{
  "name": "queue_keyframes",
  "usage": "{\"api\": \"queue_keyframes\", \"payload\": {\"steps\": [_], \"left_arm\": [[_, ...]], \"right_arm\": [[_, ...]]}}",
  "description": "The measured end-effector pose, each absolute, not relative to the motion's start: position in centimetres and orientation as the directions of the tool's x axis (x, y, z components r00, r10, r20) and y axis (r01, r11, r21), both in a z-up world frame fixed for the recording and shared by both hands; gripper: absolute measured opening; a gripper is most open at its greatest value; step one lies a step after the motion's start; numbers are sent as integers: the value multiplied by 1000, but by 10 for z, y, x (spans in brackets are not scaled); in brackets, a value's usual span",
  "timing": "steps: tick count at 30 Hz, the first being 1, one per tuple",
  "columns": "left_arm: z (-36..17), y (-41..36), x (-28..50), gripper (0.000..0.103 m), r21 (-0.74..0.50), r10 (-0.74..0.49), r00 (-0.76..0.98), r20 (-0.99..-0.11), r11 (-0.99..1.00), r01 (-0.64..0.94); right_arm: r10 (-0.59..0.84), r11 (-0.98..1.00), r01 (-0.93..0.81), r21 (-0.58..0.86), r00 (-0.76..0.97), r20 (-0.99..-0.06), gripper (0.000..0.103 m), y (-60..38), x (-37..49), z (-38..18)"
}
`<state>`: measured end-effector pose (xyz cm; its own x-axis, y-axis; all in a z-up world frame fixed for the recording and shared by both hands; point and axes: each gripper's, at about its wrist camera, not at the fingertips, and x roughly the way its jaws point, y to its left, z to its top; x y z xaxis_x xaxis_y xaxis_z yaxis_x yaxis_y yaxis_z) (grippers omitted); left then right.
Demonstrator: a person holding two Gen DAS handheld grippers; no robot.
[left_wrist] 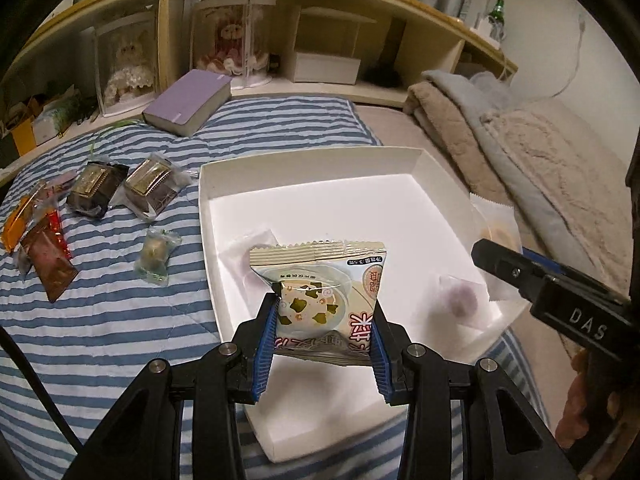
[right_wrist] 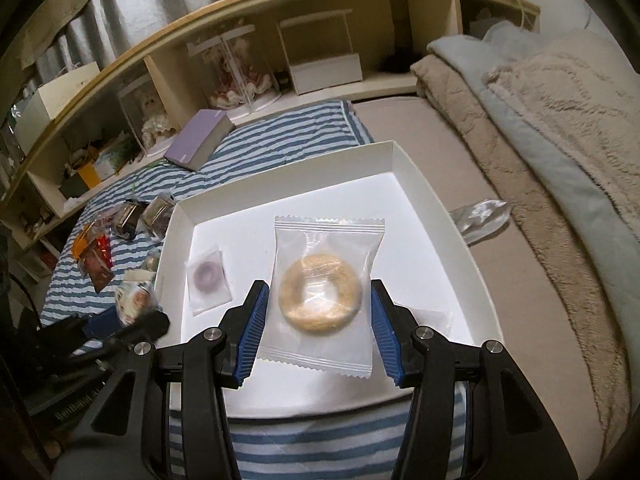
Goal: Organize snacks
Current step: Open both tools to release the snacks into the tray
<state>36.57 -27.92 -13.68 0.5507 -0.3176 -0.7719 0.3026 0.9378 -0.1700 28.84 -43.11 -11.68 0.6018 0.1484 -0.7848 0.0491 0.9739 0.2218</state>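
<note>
Left wrist view: left gripper (left_wrist: pixel 325 312) clamped on a printed soup packet (left_wrist: pixel 320 292), blue pads pressed against both side edges, packet held above the near half of the white tray (left_wrist: pixel 440 176). Inside the tray, noted one clear pouch with a purple ring (left_wrist: pixel 460 300) at the right and a second clear pouch (left_wrist: pixel 248 256) partly hidden behind the soup packet. Tray rested on the striped blanket (left_wrist: pixel 100 340). Left of the tray, well apart from it: two dark boxed chocolates (left_wrist: pixel 120 190), a small green-wrapped sweet (left_wrist: pixel 156 256), and a cluster of orange, red and brown wrappers (left_wrist: pixel 40 240). Purple book (left_wrist: pixel 188 100) lay farther back, near the shelf (left_wrist: pixel 400 60). Right gripper (left_wrist: pixel 520 272) entered from the right edge, over the tray's right rim. Right wrist view: right gripper (right_wrist: pixel 316 316) closed on a clear pouch holding a pale ring-shaped biscuit (right_wrist: pixel 322 292), pads at or touching both side edges of the pouch, held over the tray (right_wrist: pixel 420 184). Purple-ring pouch (right_wrist: pixel 208 276) lay flat on the tray floor at the left. Crumpled clear wrapper (right_wrist: pixel 480 216) lay just outside the tray's right rim on the beige bedding (right_wrist: pixel 540 280). Loose snacks (right_wrist: pixel 120 232) seen on the striped blanket (right_wrist: pixel 300 444) left of the tray.
</note>
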Motion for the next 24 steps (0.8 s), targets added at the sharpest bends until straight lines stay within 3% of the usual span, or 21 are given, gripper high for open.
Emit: {"api": "queue_keyframes", "payload": {"steps": [2, 3, 4, 5, 10, 13, 24], "left_arm": [[-145, -279, 372, 49, -179, -320, 541, -778, 938, 298], [-149, -279, 377, 63, -181, -317, 534, -784, 939, 292], [-152, -277, 378, 68, -183, -316, 532, -786, 940, 288], [-154, -274, 379, 72, -186, -317, 533, -785, 940, 286], [-164, -266, 383, 85, -173, -306, 523, -796, 942, 288], [-163, -264, 381, 101, -170, -307, 522, -796, 940, 295], [-148, -258, 355, 103, -146, -304, 547, -780, 938, 313]], "right_arm": [[165, 969, 50, 241, 595, -786, 53, -432, 296, -122], [180, 965, 50, 257, 589, -788, 53, -433, 300, -125], [192, 961, 50, 271, 582, -790, 61, -434, 302, -127], [200, 958, 55, 281, 574, -794, 76, -435, 304, -130], [185, 969, 34, 243, 553, -812, 91, -435, 297, -138], [174, 974, 31, 226, 540, -823, 103, -437, 289, -142], [127, 984, 33, 175, 559, -819, 103, -442, 258, -136]]}}
